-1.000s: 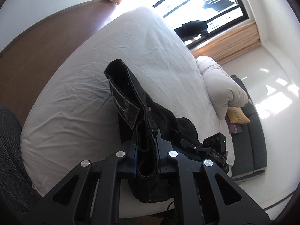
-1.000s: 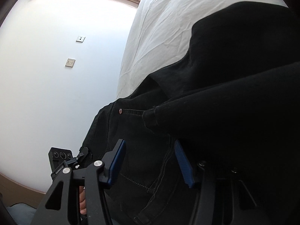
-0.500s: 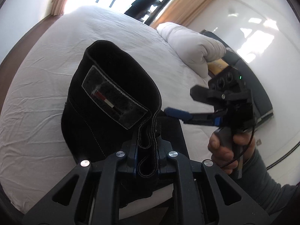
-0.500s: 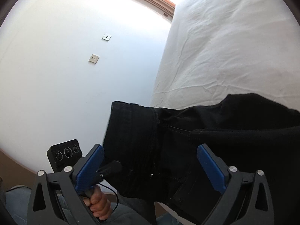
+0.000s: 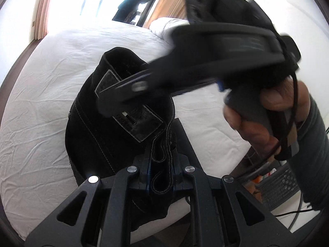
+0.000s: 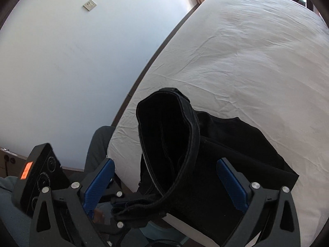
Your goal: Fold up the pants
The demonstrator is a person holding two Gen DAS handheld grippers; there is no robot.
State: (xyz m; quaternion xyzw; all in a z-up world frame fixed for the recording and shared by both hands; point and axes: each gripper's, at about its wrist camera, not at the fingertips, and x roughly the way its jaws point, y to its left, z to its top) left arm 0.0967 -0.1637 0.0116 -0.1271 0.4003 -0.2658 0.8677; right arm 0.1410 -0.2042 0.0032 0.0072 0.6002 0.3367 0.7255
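Note:
The black pants (image 5: 115,135) hang partly lifted over the near edge of the white bed (image 5: 51,82). My left gripper (image 5: 161,177) is shut on their folded waistband, whose leather label faces up. In the right wrist view the waistband (image 6: 185,123) loops up from the left gripper (image 6: 131,205) at the bottom. My right gripper (image 6: 166,183) hovers above the pants (image 6: 236,144). Its jaws are closing from wide, and the blue pads (image 6: 100,183) touch nothing. In the left wrist view a hand (image 5: 267,111) holds it, blurred, across the upper right.
A rolled white duvet (image 5: 162,24) lies at the far end of the bed by the bright window. A wire basket (image 5: 277,185) and cables sit on the floor at the right. The wall with sockets (image 6: 89,4) runs along the bed's left side. A person's leg (image 6: 98,144) stands at the bed edge.
The right gripper came off the pants, opened wide and rose above them. The left gripper lifted the waistband and rolled, and the right gripper now crosses close in front of it.

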